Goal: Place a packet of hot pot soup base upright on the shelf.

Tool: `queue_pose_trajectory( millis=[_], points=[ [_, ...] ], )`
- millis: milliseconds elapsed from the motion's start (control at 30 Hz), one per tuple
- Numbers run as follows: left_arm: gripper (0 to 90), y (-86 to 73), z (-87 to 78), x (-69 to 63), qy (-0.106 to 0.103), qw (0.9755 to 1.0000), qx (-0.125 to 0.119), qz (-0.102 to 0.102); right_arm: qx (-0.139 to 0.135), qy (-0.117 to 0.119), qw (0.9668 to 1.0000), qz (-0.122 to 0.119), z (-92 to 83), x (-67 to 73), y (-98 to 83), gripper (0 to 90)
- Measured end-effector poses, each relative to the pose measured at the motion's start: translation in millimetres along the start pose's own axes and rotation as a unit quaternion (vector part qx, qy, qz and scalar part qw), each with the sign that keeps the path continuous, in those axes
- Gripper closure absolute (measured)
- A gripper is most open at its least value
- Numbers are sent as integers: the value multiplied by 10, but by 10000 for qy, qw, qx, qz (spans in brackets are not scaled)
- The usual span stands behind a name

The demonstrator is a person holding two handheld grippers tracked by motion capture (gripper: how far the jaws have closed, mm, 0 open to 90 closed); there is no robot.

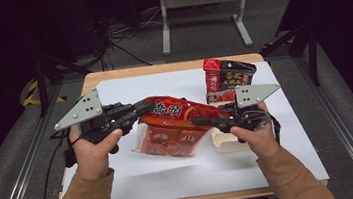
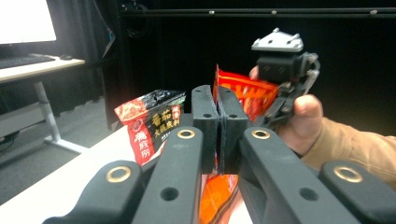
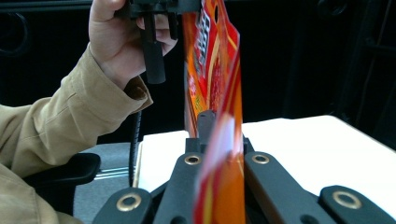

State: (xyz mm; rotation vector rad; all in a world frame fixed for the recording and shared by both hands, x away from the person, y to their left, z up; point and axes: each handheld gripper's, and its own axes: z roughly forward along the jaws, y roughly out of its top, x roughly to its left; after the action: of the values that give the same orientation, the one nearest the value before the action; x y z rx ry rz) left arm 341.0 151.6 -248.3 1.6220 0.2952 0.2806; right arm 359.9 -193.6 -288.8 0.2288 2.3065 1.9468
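Note:
A red and orange snack bag [image 1: 172,125] hangs above the white table sheet [image 1: 287,117], stretched between my two grippers. My left gripper [image 1: 147,105] is shut on the bag's left edge. In the left gripper view its jaws [image 2: 218,100] stand pressed together with the bag [image 2: 245,91] rising behind them. My right gripper [image 1: 198,122] is shut on the bag's right end. In the right gripper view the bag [image 3: 212,56] stands edge-on between the closed jaws [image 3: 219,126], and the left hand's gripper [image 3: 154,42] holds its far end.
A second bag, black and red [image 1: 227,78], stands at the back right of the table and appears as the black-red bag [image 2: 152,121] in the left gripper view. A pale box [image 1: 227,141] lies under my right hand. A grey desk frame [image 1: 202,11] stands beyond the table.

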Motion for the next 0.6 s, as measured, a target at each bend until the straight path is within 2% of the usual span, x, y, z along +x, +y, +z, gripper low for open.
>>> queue_pose_trajectory(
  millis=[167,233,300,433,533,600],
  points=[
    [822,-9,-5,2,14,10000,-84,-11,65,-42,10000,-47,-46,43,107,898],
    [765,-11,-9,3,61,9999,-94,-34,126,-70,9999,-76,-50,55,147,898],
    [670,-17,-21,16,150,9998,-151,-56,195,-101,9997,-76,-53,56,188,898],
    [514,-53,-45,34,295,9995,-106,-56,279,-151,9995,-51,-78,38,278,898],
    [428,-88,-57,45,412,9991,-80,-11,370,-229,9990,-64,-111,18,372,898],
    [409,-102,-62,51,455,9989,-64,-6,383,-247,9989,-72,-119,13,391,898]
  ],
)
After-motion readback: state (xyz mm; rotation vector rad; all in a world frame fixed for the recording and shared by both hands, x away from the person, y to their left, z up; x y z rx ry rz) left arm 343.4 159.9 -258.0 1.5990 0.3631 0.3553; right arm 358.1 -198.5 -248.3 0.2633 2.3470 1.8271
